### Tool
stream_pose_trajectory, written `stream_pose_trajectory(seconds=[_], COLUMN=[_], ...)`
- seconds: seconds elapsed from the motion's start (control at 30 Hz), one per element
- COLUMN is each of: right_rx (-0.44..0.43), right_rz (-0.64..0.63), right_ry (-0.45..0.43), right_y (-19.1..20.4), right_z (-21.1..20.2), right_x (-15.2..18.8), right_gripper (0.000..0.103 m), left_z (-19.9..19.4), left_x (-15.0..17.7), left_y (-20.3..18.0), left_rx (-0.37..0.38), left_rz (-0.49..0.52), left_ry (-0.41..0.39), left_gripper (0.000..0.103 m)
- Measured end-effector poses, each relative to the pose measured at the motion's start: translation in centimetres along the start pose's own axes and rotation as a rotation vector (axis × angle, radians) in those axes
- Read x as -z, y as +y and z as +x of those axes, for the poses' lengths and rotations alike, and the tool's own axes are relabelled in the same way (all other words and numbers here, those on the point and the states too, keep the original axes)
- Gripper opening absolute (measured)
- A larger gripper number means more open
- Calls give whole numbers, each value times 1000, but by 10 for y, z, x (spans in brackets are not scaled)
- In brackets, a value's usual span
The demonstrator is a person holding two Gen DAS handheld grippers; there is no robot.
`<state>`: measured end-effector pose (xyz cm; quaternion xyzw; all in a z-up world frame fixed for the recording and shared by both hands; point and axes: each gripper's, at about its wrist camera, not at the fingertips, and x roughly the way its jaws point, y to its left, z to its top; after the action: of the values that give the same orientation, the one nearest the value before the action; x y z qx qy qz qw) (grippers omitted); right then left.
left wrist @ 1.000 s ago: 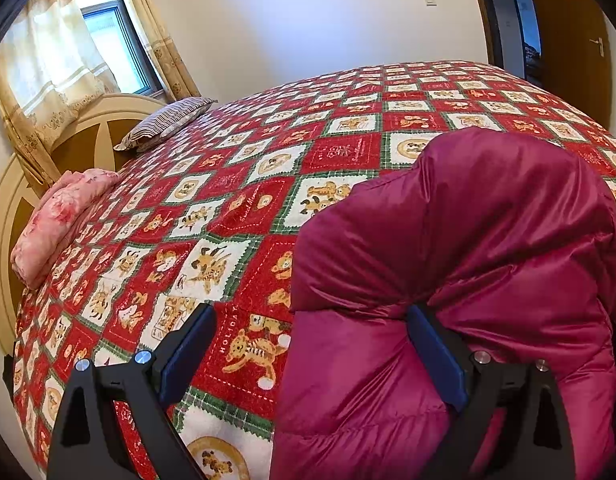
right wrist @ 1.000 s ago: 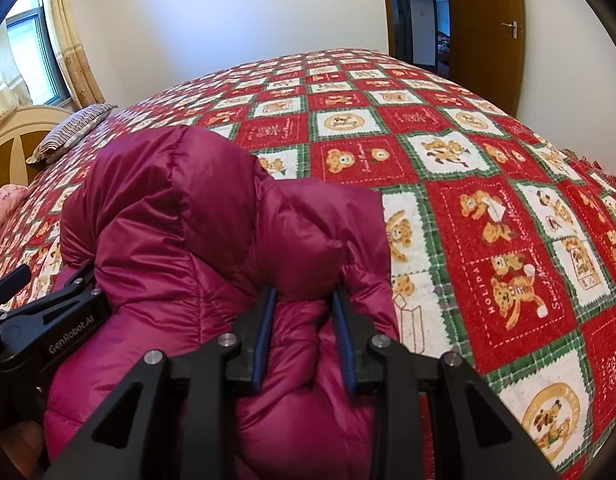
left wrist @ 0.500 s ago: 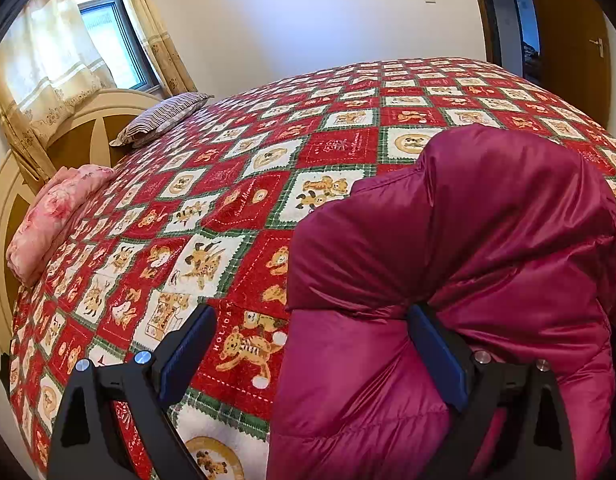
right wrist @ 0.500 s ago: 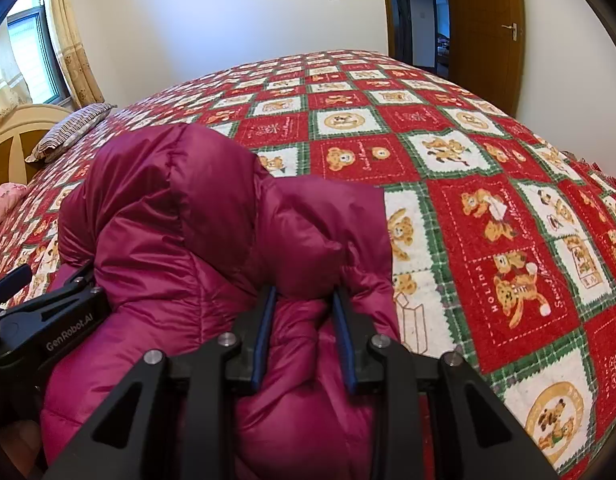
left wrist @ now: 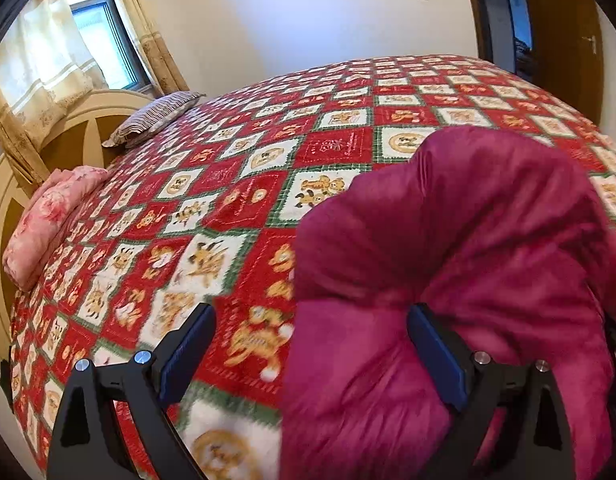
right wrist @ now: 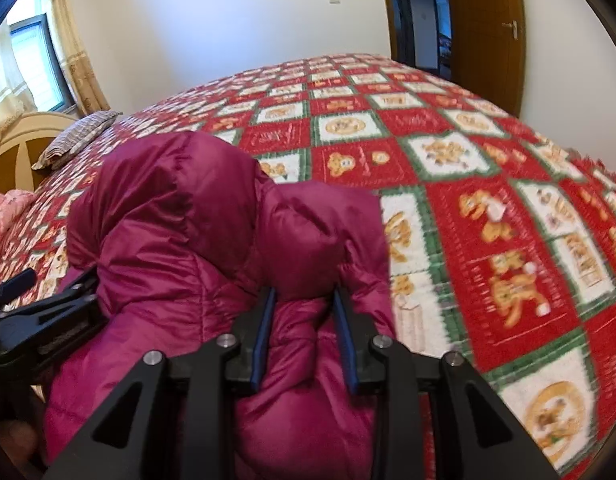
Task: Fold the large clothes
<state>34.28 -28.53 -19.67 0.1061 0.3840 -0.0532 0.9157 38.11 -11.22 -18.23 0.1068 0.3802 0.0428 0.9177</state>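
Magenta puffer jacket (right wrist: 212,248) lies bundled on the bed (left wrist: 332,152), on a red, white and green quilt with teddy-bear squares, at the near edge under both tools. The right tool (right wrist: 304,320) points down into the jacket's right part, and a puffed fold of the fabric stands between its two blue pads. Its jaws have just been opening, yet the fold fills the gap and the pads press on it from both sides. The left tool (left wrist: 312,344) stands with its jaws spread wide: its right finger (left wrist: 436,356) rests against the jacket's left edge, while its left finger (left wrist: 188,344) hangs over bare quilt, so it grips nothing. In the right wrist view the left tool appears at the far left, just beside the jacket. Farther off, near the headboard (left wrist: 68,136), lie a striped pillow (left wrist: 156,118) and a pink floral pillow (left wrist: 48,216), well apart from the jacket.
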Motion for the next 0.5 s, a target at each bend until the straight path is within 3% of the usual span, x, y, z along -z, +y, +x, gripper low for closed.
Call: stream_pose_trajectory(seconds=[0.1,0.13,0.3,0.4,0.5], right_rx=[0,-17,-21,-46,-66], right_rz=[18,31,32,97,106], right_ry=[-42,-42,-43,-9,16], right_y=[-10,-14,-24,-33,-35], right_z=[-25,-30,-36,-27,-23], right_x=[3,6,21,22,24], right_gripper=[65,68,71,81,81], left_z=[-30,-38,-45,-38,-30], left_x=[14,20,47,53,54], left_y=[21,27,39,37,30], left_rx=[74,88,188,206,219], left_rz=[-23,-26,-36,-37,-14], left_ry=[-26,-34,-18,-18,-8], left_gripper=[97,97,97,97,97])
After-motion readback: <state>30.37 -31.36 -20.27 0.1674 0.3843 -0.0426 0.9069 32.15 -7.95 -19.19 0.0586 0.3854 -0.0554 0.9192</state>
